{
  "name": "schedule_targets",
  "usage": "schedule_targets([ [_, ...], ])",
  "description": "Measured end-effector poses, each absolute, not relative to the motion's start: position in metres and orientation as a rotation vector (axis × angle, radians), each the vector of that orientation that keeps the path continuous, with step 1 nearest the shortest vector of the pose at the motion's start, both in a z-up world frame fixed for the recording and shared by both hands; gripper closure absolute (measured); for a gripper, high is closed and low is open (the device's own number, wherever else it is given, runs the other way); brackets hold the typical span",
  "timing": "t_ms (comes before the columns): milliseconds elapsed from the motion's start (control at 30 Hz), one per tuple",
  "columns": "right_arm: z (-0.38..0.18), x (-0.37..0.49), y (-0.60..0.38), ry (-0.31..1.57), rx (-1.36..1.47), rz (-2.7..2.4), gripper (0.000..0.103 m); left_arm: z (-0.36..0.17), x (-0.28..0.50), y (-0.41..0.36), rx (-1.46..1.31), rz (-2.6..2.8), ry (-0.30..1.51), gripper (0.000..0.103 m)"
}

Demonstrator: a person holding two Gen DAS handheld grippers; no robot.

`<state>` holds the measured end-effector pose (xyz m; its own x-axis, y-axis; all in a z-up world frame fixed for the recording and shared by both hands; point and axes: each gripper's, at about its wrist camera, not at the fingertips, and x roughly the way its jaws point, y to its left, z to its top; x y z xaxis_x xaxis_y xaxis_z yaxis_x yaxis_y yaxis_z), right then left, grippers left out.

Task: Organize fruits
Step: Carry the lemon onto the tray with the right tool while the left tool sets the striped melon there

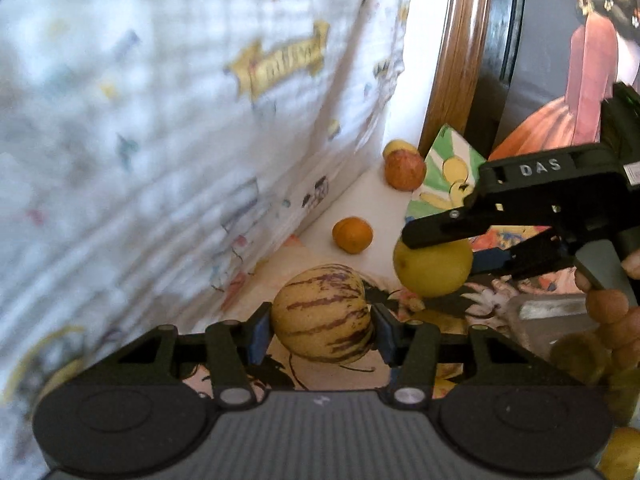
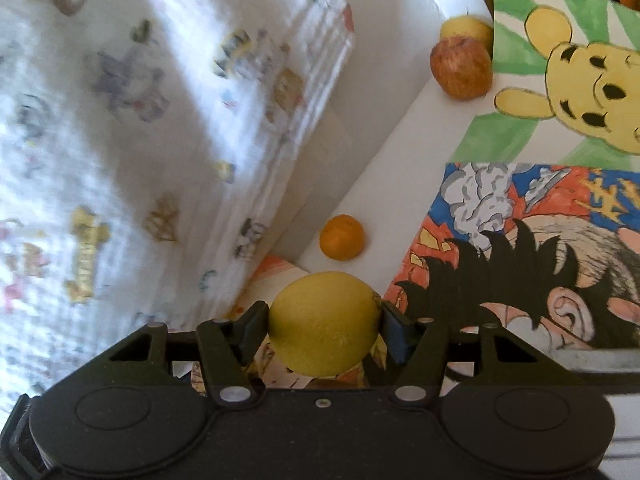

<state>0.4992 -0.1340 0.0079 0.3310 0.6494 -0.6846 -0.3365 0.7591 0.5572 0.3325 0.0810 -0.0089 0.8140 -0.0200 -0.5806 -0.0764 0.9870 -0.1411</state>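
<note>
My left gripper (image 1: 320, 326) is shut on a cream melon with purple stripes (image 1: 322, 312), held above the drawings. My right gripper (image 2: 324, 322) is shut on a yellow lemon (image 2: 324, 324); the left wrist view shows the same lemon (image 1: 434, 266) between the right gripper's black fingers (image 1: 440, 230), to the right of the melon. An orange (image 1: 352, 235) (image 2: 342, 237) lies on the white surface beyond. Further back a red apple (image 1: 405, 169) (image 2: 461, 68) sits against a yellow fruit (image 1: 394, 147) (image 2: 466, 28).
A white cloth with cartoon prints (image 1: 160, 140) (image 2: 140, 120) rises on the left. Coloured drawings (image 2: 540, 248) cover the surface on the right, one of a yellow bear (image 2: 580, 92). A wooden frame (image 1: 456, 60) stands behind. Brown and green fruits (image 1: 608, 332) crowd the right edge.
</note>
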Motion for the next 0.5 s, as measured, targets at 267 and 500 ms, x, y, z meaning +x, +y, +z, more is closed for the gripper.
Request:
schedule_targets([
  [267,0.063,0.45,-0.173,0.949,0.351,0.68,0.041,0.021,0.29,0.05,-0.177,0.006,0.562,0.047],
  [500,0.104,0.391,-0.233,0.855,0.32,0.653,0.041,0.039,0.246,0.006,-0.178,-0.08,0.539,0.047],
])
